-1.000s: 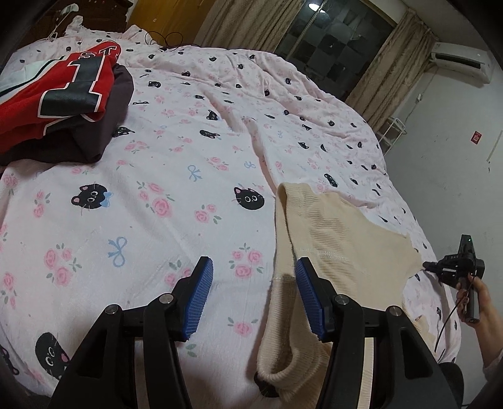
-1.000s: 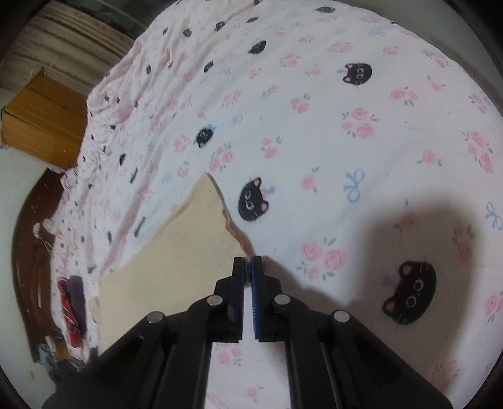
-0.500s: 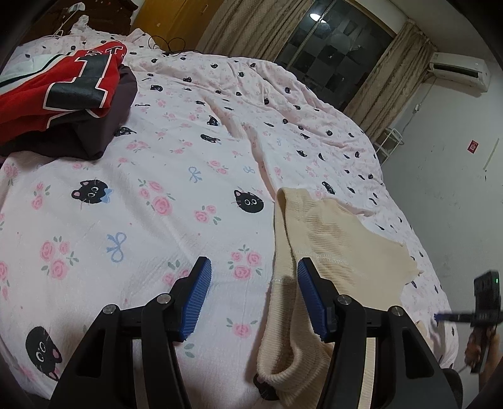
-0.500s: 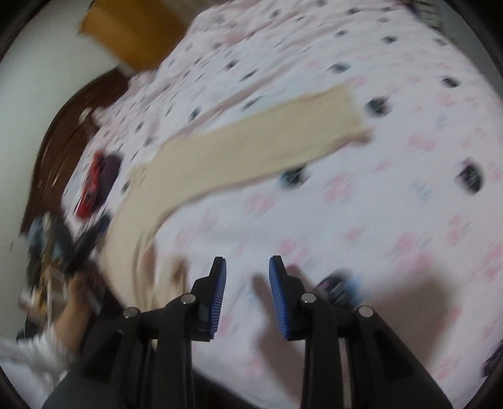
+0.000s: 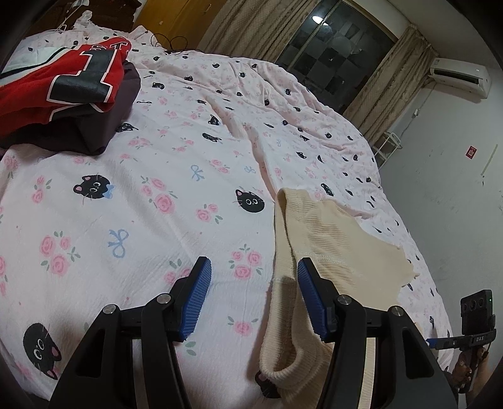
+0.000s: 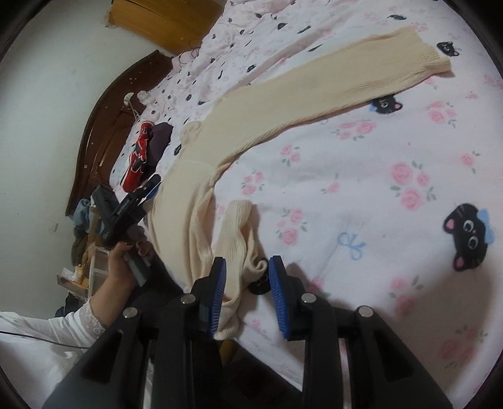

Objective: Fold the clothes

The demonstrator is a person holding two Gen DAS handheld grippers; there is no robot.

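Note:
A cream knit sweater [image 5: 333, 251] lies on the pink cat-print bed sheet [image 5: 132, 220], its near part hanging over the bed's front edge. In the right wrist view the sweater [image 6: 283, 103] has one sleeve stretched out flat to the far right and a bunched part near me. My left gripper [image 5: 251, 295] is open and empty, hovering over the sheet just left of the sweater. My right gripper [image 6: 246, 289] is open, with the sweater's crumpled lower part [image 6: 242, 248] just beyond its fingertips. The left gripper also shows in the right wrist view [image 6: 138, 201], held in a hand.
A folded pile with a red numbered jersey [image 5: 59, 85] on dark clothing sits at the bed's far left. A dark wooden headboard [image 6: 103, 126], an orange cabinet [image 6: 166, 19], and clutter beside the bed [image 6: 85, 220] are in view. Curtains and a window [image 5: 330, 37] stand behind.
My right gripper opened, let go of the sleeve end and swung back to the sweater's bunched near part. The left gripper stayed open and barely shifted.

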